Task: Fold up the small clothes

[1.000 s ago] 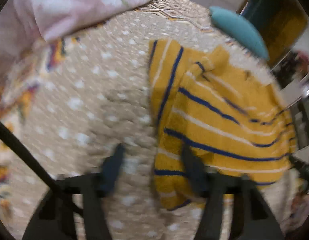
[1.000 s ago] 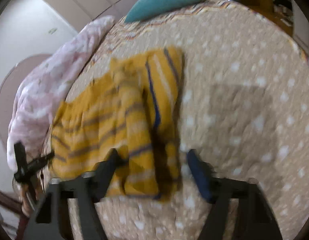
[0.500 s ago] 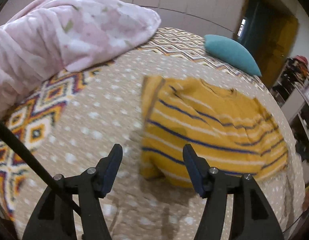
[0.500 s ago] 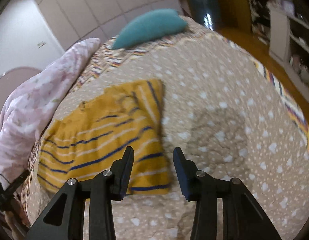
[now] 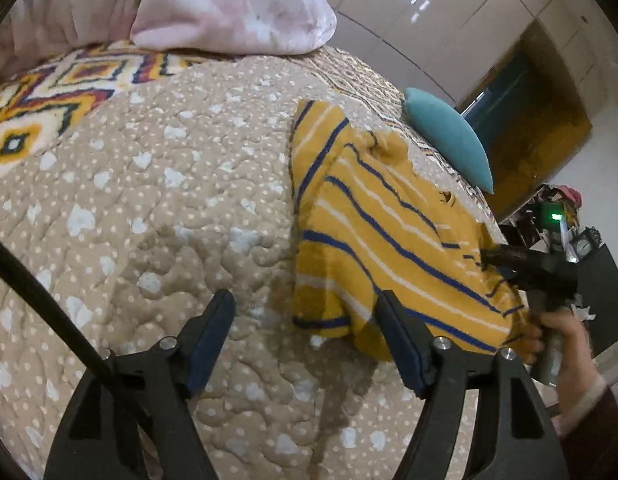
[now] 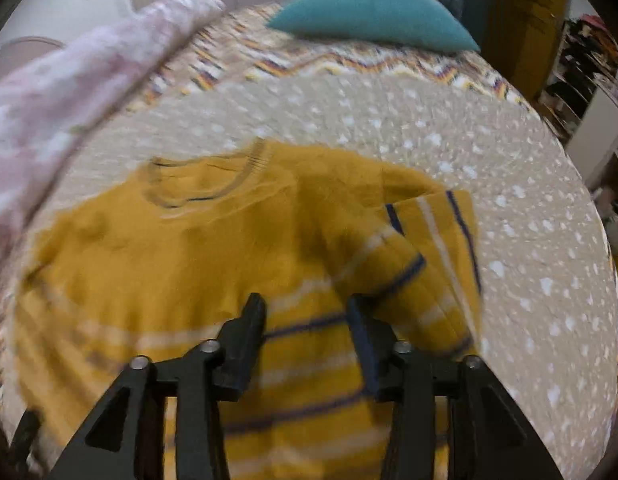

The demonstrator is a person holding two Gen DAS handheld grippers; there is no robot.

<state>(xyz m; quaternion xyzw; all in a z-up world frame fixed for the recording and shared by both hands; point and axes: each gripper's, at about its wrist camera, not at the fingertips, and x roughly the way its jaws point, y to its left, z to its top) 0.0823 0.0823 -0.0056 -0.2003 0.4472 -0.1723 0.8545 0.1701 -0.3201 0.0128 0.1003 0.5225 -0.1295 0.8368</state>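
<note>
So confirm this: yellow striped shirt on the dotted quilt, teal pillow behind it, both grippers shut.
Wrong on the grippers only. The left gripper stands open over the quilt, and the right gripper is open over the shirt, as both wrist views show. The teal pillow is right.

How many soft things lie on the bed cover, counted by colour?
Yellow, striped: 1, the sweater
Teal: 1, the cushion
Pink: 1, the blanket
Total: 3
</note>
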